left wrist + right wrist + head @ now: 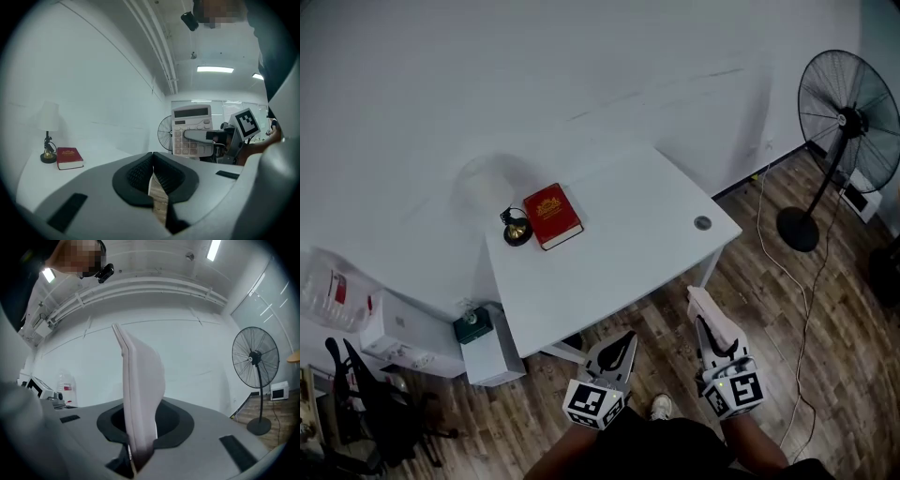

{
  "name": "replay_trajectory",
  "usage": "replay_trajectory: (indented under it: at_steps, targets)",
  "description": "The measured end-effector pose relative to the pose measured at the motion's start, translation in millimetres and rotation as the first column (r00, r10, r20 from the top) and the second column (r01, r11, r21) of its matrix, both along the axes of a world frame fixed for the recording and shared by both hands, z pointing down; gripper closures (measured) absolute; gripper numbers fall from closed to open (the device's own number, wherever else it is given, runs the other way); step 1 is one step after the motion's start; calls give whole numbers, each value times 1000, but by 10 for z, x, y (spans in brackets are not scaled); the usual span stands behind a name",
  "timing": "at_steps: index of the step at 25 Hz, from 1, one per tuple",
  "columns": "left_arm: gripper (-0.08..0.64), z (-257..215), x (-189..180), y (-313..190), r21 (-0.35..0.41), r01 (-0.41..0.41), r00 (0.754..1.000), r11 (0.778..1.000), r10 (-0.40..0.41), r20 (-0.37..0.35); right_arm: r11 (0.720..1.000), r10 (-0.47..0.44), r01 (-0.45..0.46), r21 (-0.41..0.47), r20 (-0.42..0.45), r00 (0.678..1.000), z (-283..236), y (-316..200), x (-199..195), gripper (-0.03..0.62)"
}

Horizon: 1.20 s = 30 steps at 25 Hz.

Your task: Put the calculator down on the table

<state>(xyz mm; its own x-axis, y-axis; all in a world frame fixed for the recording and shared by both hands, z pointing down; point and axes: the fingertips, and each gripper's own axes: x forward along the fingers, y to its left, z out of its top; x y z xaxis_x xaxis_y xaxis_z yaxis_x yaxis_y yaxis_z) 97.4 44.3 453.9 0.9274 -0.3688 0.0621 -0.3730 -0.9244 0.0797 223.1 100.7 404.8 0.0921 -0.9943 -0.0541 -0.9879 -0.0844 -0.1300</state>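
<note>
a plain office or lab-like workroom. ahead of the jaws of the left gripper (622,342) and right gripper (717,345) stands a white desk (619,253) against a bare white wall (581,75), carrying a small table lamp (515,228) and a red book (551,216). right of the right jaws a pedestal fan (844,122) stands on wood-plank flooring (769,281). left of the left jaws sit a black office chair (356,403) and a low white cabinet (495,361). high above the jaws run strip lights (214,70) and ceiling conduits (159,47).
</note>
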Motion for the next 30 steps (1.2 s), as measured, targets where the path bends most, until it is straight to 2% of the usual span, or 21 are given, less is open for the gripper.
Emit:
replay_trajectory:
  at_steps: [8, 14, 16, 20, 30]
  targets:
    - [540, 94, -82, -396, -6, 90, 996, 996, -90, 23, 995, -100, 100, -22, -16, 995, 74, -549, -36, 491]
    - [540, 188, -185, -917, -36, 170, 985, 985, -170, 20, 984, -171, 172, -48, 28, 985, 204, -1079, -65, 492]
    - [540, 209, -172, -1087, -49, 182, 983, 982, -182, 15, 980, -186, 188, -70, 40, 982, 256, -1281, -49, 491]
    - [540, 168, -170, -1509, -23, 186, 982, 982, -186, 14, 969, -212, 223, -110, 102, 972, 355, -1774, -71, 491]
    - [540, 300, -413, -2477, -55, 241, 970, 969, -240, 29, 938, -291, 307, -163, 116, 950, 489, -2851, -378, 491]
